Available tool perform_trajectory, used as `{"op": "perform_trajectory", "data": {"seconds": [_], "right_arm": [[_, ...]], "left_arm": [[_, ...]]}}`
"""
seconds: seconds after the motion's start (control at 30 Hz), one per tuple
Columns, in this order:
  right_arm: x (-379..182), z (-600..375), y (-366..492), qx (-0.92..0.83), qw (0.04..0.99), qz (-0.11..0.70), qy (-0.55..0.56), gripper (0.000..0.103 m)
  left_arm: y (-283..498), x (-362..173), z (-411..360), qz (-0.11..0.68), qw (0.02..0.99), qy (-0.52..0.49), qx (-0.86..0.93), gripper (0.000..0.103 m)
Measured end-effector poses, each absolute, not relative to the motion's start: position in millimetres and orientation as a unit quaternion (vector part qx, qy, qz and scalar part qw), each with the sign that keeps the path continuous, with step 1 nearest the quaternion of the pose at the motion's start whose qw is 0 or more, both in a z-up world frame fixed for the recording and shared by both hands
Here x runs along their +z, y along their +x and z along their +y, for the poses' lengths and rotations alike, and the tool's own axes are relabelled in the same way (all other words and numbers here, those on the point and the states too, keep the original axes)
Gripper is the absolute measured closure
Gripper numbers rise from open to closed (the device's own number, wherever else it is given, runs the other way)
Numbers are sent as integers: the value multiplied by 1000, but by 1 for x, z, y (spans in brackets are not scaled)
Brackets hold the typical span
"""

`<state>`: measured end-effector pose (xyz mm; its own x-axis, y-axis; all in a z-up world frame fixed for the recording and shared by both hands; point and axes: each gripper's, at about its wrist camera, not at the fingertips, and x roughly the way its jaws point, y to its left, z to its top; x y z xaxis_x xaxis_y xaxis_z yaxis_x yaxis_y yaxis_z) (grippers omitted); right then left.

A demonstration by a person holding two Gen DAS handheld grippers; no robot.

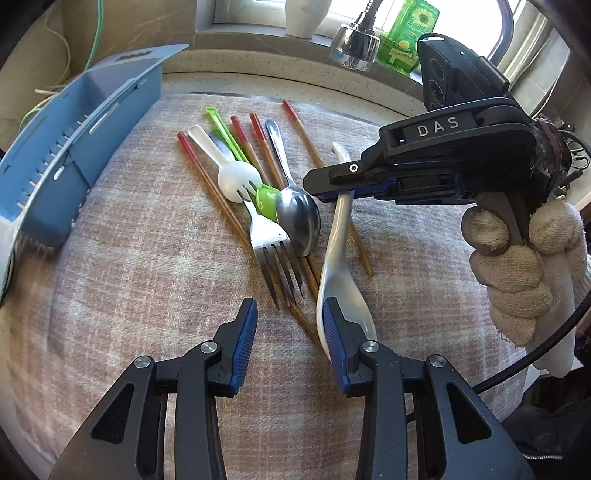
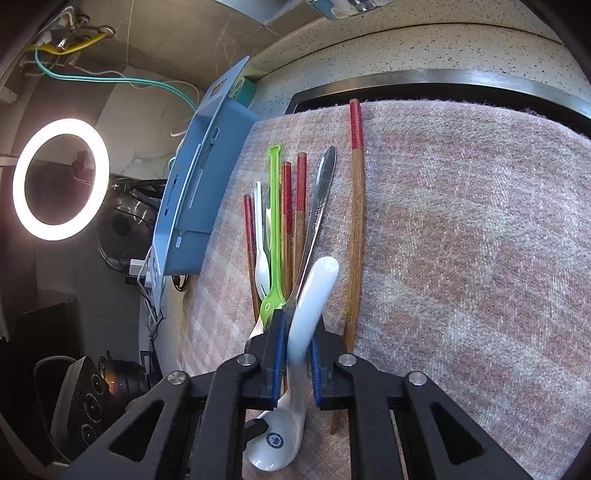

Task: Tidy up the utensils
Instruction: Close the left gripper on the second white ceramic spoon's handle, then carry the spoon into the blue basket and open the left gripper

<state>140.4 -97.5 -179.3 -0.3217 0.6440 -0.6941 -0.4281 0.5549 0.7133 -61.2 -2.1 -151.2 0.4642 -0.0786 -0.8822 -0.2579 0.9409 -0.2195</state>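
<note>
A white ceramic spoon (image 1: 340, 284) lies on the checked cloth (image 1: 147, 277), and my right gripper (image 1: 328, 186) is shut on its handle. In the right wrist view that gripper (image 2: 298, 332) has a blue pad against each side of the spoon (image 2: 314, 288). My left gripper (image 1: 290, 310) is open over the cloth with nothing between its fingers; its right finger sits by the spoon's bowl. Just beyond it lie a metal fork (image 1: 273, 243), a metal spoon (image 1: 301, 218), a green plastic spoon (image 1: 267, 201), a white plastic fork (image 1: 232, 177) and several red-tipped chopsticks (image 1: 207, 177).
A blue utensil holder (image 1: 74, 147) lies tilted at the cloth's left edge, also in the right wrist view (image 2: 195, 206). A faucet head (image 1: 354, 46) and a green bottle (image 1: 410, 33) stand at the back. A gloved hand (image 1: 517, 266) holds the right gripper. A ring light (image 2: 61, 179) glows at left.
</note>
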Motion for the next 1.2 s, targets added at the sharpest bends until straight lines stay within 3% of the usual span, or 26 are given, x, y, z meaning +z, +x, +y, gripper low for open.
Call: {"op": "perform_trajectory", "data": {"seconds": [0.23,0.8,1.2], "right_arm": [[-173,-101,138,460,588,661,75,94],[-170,-114,138,434,594,673,79,94],[-155,-114,136,427,603,669,84,94]], "left_arm": [[-83,-135,-12,507,844,-172,27,65],[-96,-139,-88,530,846,-65,-2,65],[-87,-141,-75,504,860,-73,-21,71]]}}
